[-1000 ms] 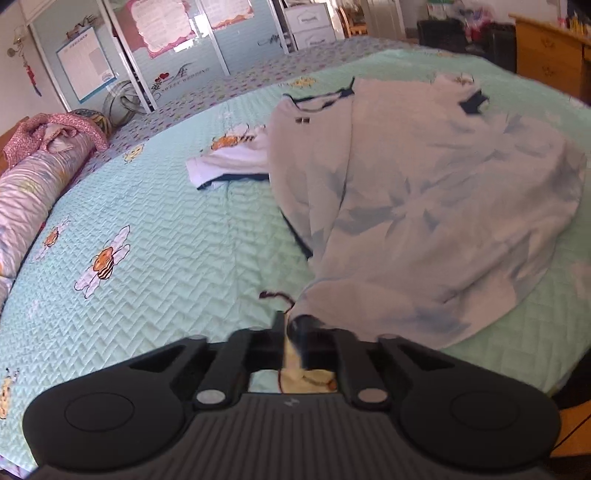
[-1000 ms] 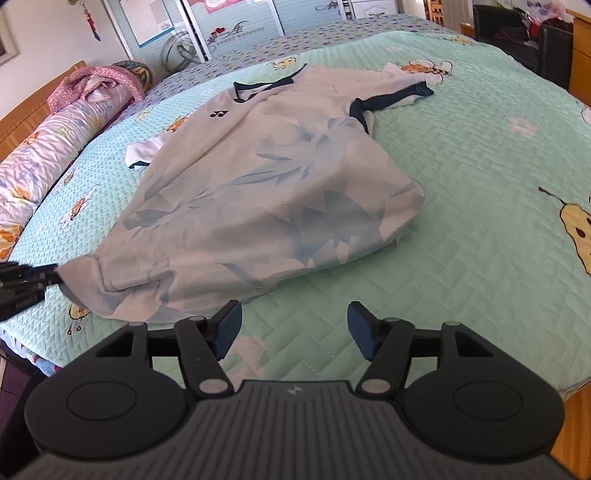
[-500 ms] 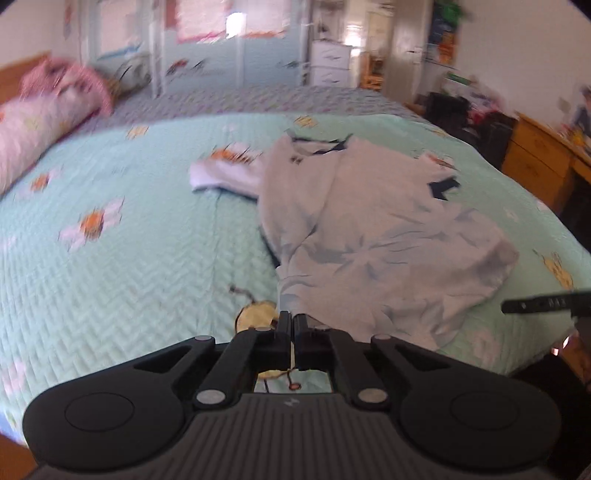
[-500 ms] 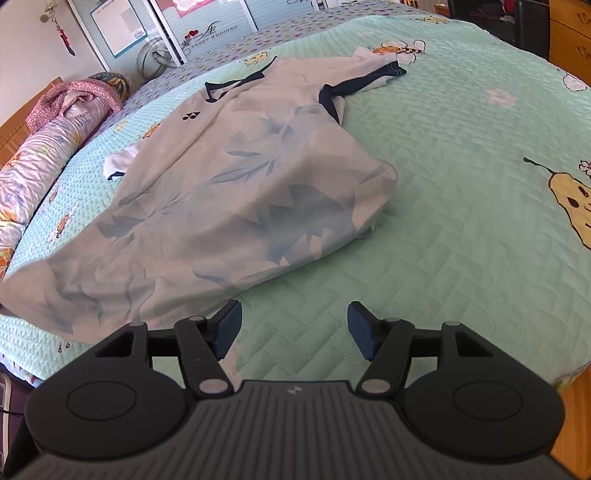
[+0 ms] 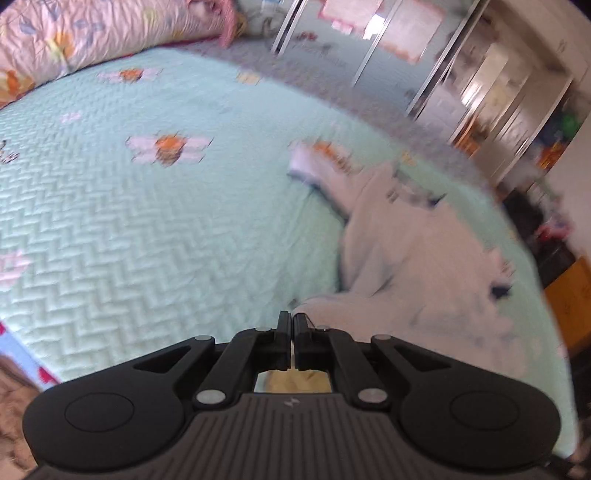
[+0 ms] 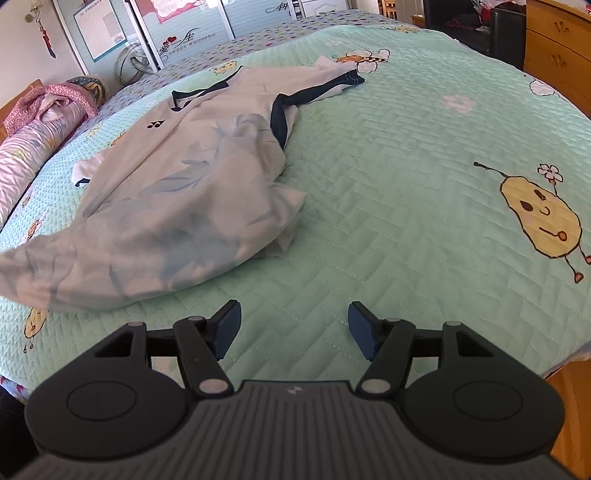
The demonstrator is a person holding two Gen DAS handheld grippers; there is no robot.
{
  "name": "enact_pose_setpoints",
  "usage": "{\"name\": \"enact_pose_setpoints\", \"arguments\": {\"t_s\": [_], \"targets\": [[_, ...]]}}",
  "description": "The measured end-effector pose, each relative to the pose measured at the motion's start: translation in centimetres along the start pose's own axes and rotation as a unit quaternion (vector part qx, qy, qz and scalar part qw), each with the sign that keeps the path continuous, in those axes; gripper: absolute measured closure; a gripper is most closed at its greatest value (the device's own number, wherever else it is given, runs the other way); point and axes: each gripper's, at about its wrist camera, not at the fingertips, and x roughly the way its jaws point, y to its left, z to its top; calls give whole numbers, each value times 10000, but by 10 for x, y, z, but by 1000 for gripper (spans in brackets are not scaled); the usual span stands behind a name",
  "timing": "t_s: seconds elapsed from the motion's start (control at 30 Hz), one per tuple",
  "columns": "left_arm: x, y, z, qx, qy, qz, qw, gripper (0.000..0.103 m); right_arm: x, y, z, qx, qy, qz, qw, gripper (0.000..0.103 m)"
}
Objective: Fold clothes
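A white shirt [image 6: 184, 192] with pale blue print and navy collar and sleeve trim lies crumpled on the mint-green bedspread [image 6: 406, 184], collar towards the far side. Its near left hem corner is stretched out to the left edge of the right wrist view. In the blurred left wrist view the shirt [image 5: 406, 258] runs from the right down to my left gripper [image 5: 292, 321], which is shut on the hem corner. My right gripper [image 6: 293, 321] hangs open over bare bedspread, just right of the shirt's near hem, with nothing between its fingers.
Rolled floral bedding [image 6: 22, 147] lies along the bed's left side. Wardrobe doors [image 6: 177, 29] stand behind the bed, with a wooden dresser [image 6: 554, 40] at the right. The bed's near edge [image 6: 569, 362] is close below my grippers.
My left gripper has swung left with the hem, stretching that corner out and turning its view towards the pillows. The shirt has bunched narrower. The right gripper stays open.
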Motion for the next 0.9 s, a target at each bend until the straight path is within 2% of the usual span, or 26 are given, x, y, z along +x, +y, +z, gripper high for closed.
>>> {"name": "enact_pose_setpoints", "arguments": {"t_s": [0.3,0.4,0.5,0.57,0.7,0.73,0.77,0.8,0.83,0.9], "targets": [[14,27,-15,-145,414,593,9973,103,12,-11,14,-138,-351,-123,9992,37],[19,22,-17,-66,481,582,9971,103,13,-16,22,-175,-518,52,9985,37],[23,18,-20,12,549,571,9969,103,15,-14,28,-120,-621,408,9972,35],[27,15,-21,64,594,563,9966,103,19,-9,32,-125,-630,576,9963,31],[33,9,-24,169,684,548,9960,103,31,4,34,-351,-599,647,9955,33],[34,8,-25,195,706,545,9958,103,34,9,35,-428,-562,592,9957,42],[36,7,-26,221,729,541,9956,103,36,10,34,-432,-478,575,9963,65],[37,5,-26,247,751,537,9954,103,38,12,34,-436,-395,557,9967,79],[39,3,-27,290,770,519,9953,103,40,13,34,-397,-322,581,9970,99],[39,-2,-28,421,761,478,9951,103,36,5,35,37,-255,959,9951,100]]}}
